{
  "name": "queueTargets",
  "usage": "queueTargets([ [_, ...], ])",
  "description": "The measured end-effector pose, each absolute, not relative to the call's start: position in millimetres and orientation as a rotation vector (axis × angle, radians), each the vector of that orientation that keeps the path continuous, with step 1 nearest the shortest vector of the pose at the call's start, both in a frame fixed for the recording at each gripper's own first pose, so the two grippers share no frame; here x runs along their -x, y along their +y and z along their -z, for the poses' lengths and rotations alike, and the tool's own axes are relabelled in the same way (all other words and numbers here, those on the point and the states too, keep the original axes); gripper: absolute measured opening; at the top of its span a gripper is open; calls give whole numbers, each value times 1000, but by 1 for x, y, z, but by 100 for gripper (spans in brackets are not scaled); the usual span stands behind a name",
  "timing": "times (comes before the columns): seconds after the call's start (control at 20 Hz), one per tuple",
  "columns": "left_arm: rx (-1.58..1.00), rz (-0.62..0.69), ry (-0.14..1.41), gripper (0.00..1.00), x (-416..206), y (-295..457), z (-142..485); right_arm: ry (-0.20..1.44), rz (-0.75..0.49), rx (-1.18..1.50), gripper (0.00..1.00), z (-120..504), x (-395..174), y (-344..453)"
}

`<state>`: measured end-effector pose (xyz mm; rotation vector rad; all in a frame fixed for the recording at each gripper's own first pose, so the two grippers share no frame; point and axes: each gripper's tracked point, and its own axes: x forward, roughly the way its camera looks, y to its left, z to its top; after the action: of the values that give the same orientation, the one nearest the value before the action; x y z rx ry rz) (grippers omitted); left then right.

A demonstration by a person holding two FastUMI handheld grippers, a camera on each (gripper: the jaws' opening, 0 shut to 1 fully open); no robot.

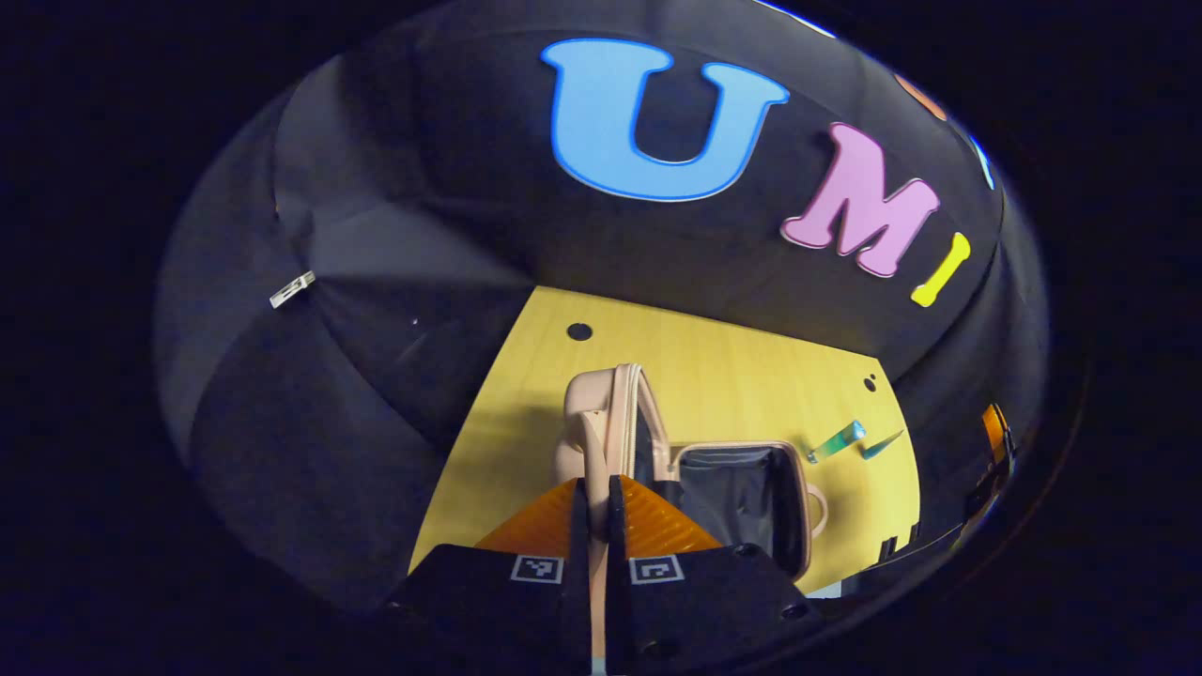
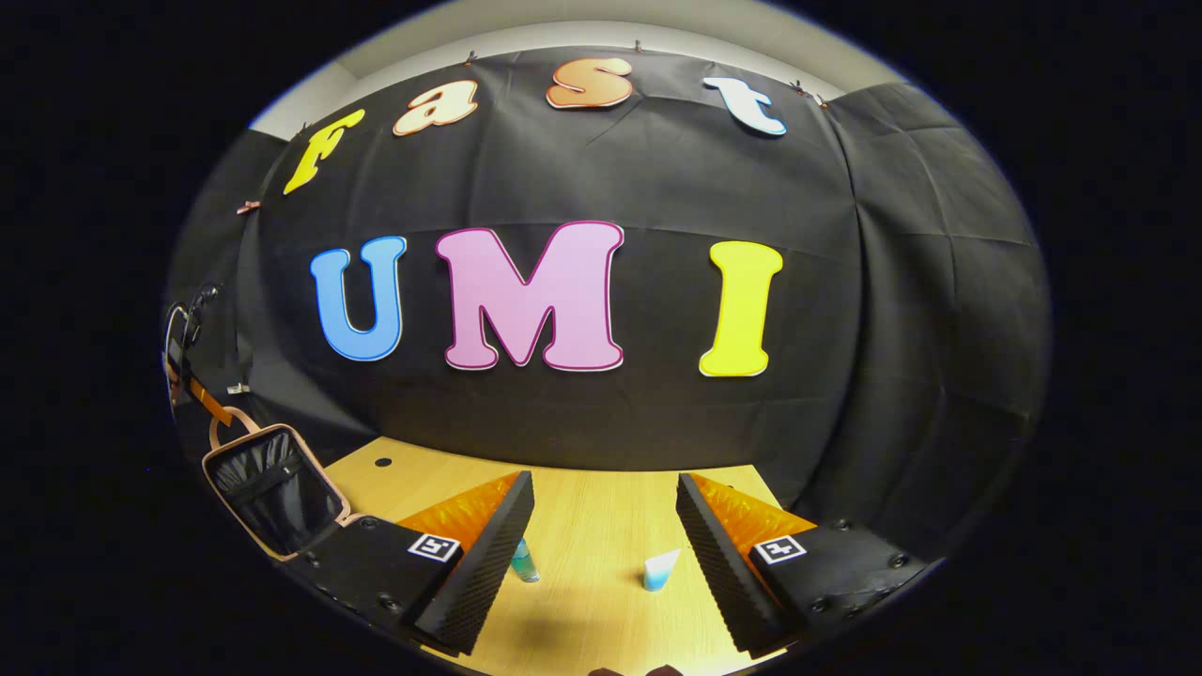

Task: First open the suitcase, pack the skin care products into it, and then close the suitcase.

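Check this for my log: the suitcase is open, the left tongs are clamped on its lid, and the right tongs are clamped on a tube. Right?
Not quite: the right tongs are open, as the right gripper view shows, with the tube standing untouched between them. The suitcase is open, and the left tongs clamp its lid.

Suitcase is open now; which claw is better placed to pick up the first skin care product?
Right. The right claw is open with the blue tube between its fingers. The left claw is shut on the suitcase lid.
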<state>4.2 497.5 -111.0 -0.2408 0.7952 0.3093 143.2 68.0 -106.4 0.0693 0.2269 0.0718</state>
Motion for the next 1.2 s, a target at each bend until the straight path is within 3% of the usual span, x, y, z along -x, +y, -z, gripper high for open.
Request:
queueTargets([
  [0.2, 278, -383, 911, 11, 9, 580, 200, 271, -34, -23, 96, 111, -141, 83],
  [0.55, 310, -425, 1048, 13, 15, 610, 306, 300, 15, 0, 96, 116, -142, 95],
  [0.75, 284, -434, 1051, 17, 18, 624, 325, 326, 43, -28, 96, 122, -143, 99],
  [0.9, 261, -400, 1021, 29, 10, 626, 323, 333, 48, -20, 96, 130, -140, 101],
  [0.95, 247, -393, 1000, 28, 6, 628, 319, 335, 40, -14, 96, 135, -137, 102],
  [1.15, 149, -359, 856, 98, -11, 615, 282, 274, 8, 0, 96, 135, -131, 107],
  [1.2, 108, -328, 749, 95, -28, 589, 249, 282, 0, 14, 97, 140, -130, 107],
])
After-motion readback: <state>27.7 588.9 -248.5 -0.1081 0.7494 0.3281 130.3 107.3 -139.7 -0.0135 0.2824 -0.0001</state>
